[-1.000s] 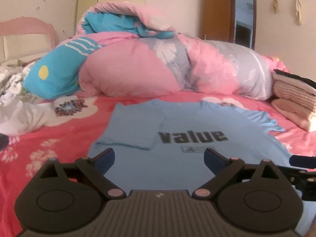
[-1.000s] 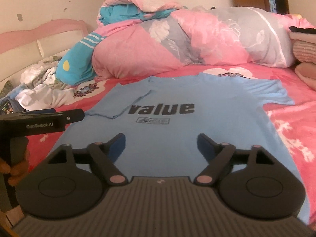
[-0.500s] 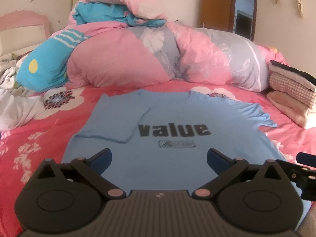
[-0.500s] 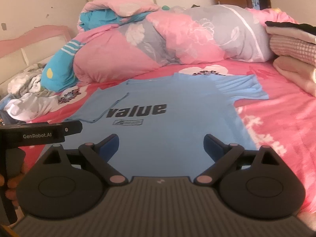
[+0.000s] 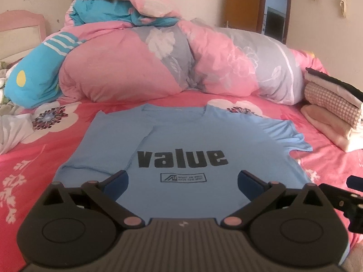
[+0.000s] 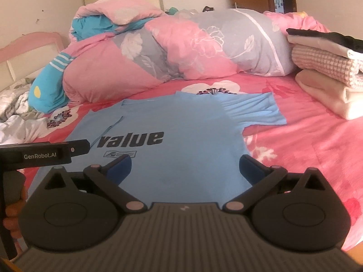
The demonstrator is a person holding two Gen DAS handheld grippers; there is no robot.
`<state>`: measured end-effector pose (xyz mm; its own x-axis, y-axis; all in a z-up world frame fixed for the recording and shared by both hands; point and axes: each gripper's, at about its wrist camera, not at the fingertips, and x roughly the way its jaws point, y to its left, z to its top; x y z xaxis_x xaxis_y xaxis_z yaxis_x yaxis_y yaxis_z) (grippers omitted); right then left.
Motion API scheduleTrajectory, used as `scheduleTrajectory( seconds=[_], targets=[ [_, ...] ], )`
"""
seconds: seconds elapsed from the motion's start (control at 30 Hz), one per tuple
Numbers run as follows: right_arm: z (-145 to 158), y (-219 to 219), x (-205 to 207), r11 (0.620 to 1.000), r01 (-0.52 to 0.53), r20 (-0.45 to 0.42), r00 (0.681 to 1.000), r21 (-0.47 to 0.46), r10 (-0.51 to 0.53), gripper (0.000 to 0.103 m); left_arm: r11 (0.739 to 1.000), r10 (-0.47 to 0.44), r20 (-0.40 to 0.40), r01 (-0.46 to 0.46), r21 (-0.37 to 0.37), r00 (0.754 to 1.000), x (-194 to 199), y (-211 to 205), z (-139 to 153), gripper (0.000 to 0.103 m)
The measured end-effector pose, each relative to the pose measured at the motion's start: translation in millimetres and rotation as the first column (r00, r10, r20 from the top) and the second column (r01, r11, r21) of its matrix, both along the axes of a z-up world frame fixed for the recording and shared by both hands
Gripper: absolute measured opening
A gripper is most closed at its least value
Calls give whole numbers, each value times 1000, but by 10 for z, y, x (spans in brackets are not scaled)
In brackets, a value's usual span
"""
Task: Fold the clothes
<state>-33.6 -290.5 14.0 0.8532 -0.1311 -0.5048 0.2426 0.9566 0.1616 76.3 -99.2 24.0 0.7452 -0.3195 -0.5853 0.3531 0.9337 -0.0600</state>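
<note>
A light blue T-shirt (image 5: 181, 140) (image 6: 181, 131) printed "value" lies face up on the pink floral bedsheet (image 5: 34, 163). Its left sleeve is folded in over the chest; its right sleeve (image 6: 256, 111) lies spread out flat. My left gripper (image 5: 182, 181) hovers over the shirt's lower half, open, with nothing between its blue pads. My right gripper (image 6: 185, 166) is open too, above the shirt's lower right part. The left tool (image 6: 45, 154) shows at the left edge of the right wrist view, with a hand on its handle.
A rolled pink, grey and blue duvet (image 5: 170, 56) runs across the bed behind the shirt. A stack of folded clothes (image 5: 331, 106) (image 6: 329, 72) sits at the right. Crumpled white laundry (image 6: 15, 122) lies at the left by the headboard. A door stands behind.
Both grippers have swung rightward over the shirt's lower half, so the shirt sits more to the left in both views. Both stayed open. The shirt has not moved.
</note>
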Motion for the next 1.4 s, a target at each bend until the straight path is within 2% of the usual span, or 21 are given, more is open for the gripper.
scheduleTrajectory(
  seconds=[0.43,0.73,1.4],
  targets=[
    [-116,-191,177,999,39,-45,998,24,-38,102,999,-3,-53,5,38,999,273,-323,-60,103],
    [-279,-383,359,997,67,-80,995,32,-64,102,993,27,-112,-13,121,993,566,-602,-268,103],
    [-522,-638,777,995,95,-147,985,5,-93,102,991,53,-168,-30,133,984,1010,-784,-489,103]
  ],
)
